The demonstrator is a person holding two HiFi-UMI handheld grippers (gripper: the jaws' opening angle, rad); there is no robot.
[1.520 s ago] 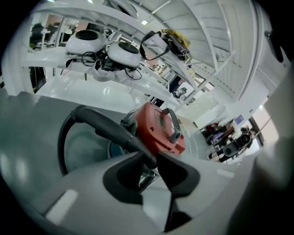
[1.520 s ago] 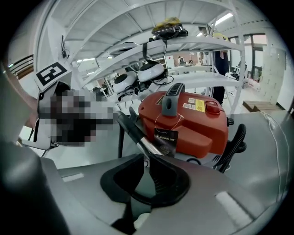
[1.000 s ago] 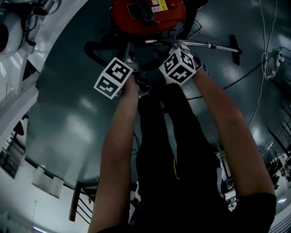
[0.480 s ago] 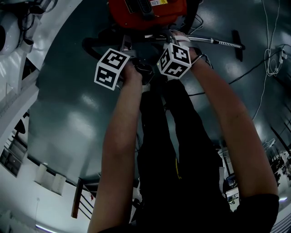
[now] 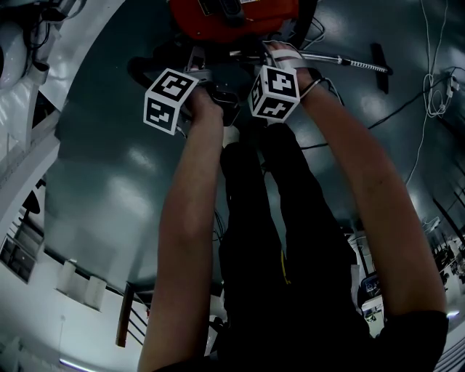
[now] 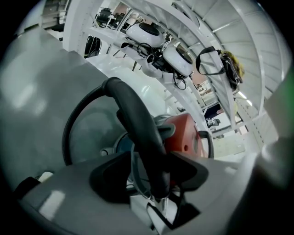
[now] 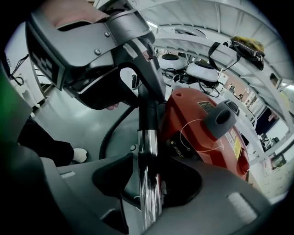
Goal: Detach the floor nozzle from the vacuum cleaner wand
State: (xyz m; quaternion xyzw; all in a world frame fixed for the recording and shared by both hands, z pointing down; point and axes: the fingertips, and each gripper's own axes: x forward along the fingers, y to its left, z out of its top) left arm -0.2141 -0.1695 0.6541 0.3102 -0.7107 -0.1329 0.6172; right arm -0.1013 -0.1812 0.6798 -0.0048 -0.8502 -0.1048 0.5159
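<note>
Two grippers are working beside the red vacuum cleaner (image 5: 232, 18), and both have just been opening their jaws. The left gripper (image 6: 154, 181) is now standing wide apart around the black curved handle tube (image 6: 138, 124). The right gripper (image 7: 149, 186) is standing just as wide around the chrome wand (image 7: 148, 151). In each case the tube is passing between the jaws with a gap showing on either side, so neither is clamping anything. Compared with a second ago, the left marker cube (image 5: 168, 100) is sitting further left in the head view and a little nearer the red body. Both it and the right marker cube (image 5: 275, 92) are showing their faces rolled to a new angle, while the wand and nozzle are lying much as they were. Both forearms are reaching out ahead of the person's black trousers (image 5: 276, 240), close together, with the hands pointing their grippers steeply down toward the floor (image 5: 109, 182). The left hand is hovering where the thin black hose (image 6: 69, 131) is looping away from the handle tube, and the right is hovering at the wand's near end. The floor nozzle (image 5: 378, 64) is lying on the floor at the wand's far end, toward the floor's far right side. It is well apart from both grippers and apparently still joined to the wand.
</note>
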